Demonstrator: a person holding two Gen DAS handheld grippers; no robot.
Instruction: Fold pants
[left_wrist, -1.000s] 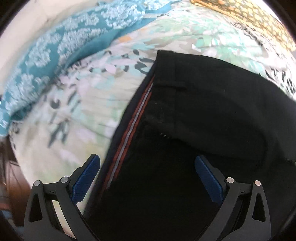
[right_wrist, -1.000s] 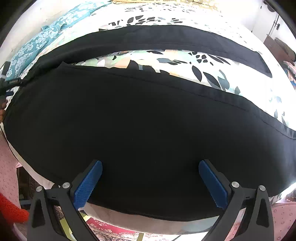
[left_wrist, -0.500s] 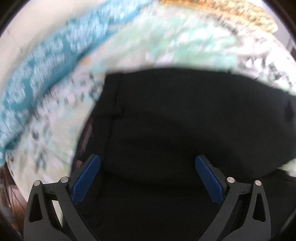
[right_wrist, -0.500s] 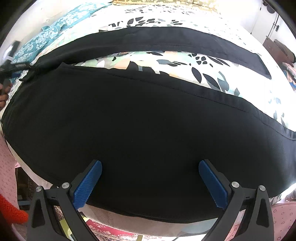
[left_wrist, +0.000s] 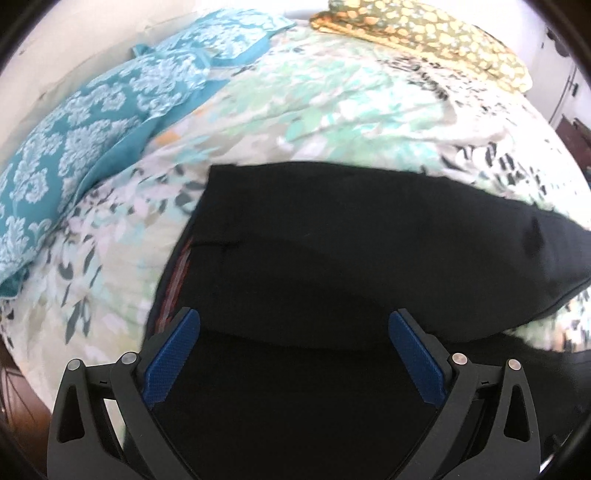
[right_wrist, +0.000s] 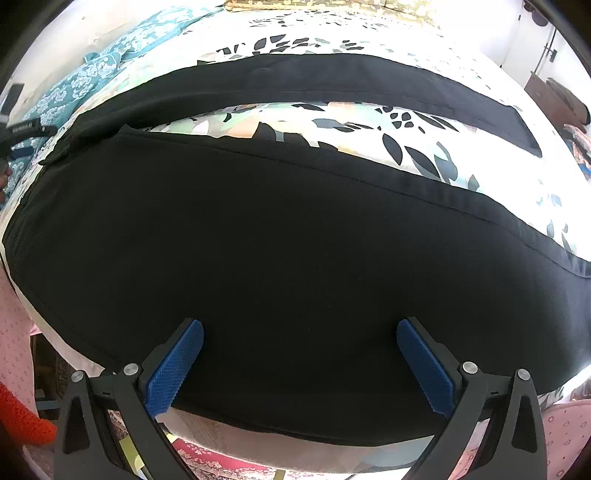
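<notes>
Black pants (right_wrist: 258, 236) lie spread on a floral bedsheet (right_wrist: 369, 133), the near leg wide under my right gripper (right_wrist: 300, 360), the far leg (right_wrist: 314, 81) stretching across the bed behind it. My right gripper is open above the near leg with nothing between its blue pads. In the left wrist view the waist end of the pants (left_wrist: 332, 236) fills the lower frame, a red and white striped inner band (left_wrist: 177, 280) showing at its left edge. My left gripper (left_wrist: 293, 347) is open over the waist fabric, gripping nothing.
Teal patterned pillows (left_wrist: 96, 118) lie at the bed's left side and a yellow-spotted cloth (left_wrist: 424, 33) at the far end. The bed's near edge (right_wrist: 258, 446) drops to a red patterned rug (right_wrist: 210, 461). Dark furniture (right_wrist: 554, 99) stands at the far right.
The left gripper has moved right over the waist, so the striped band now sits at the left pad. The right gripper has barely shifted. Both stay open.
</notes>
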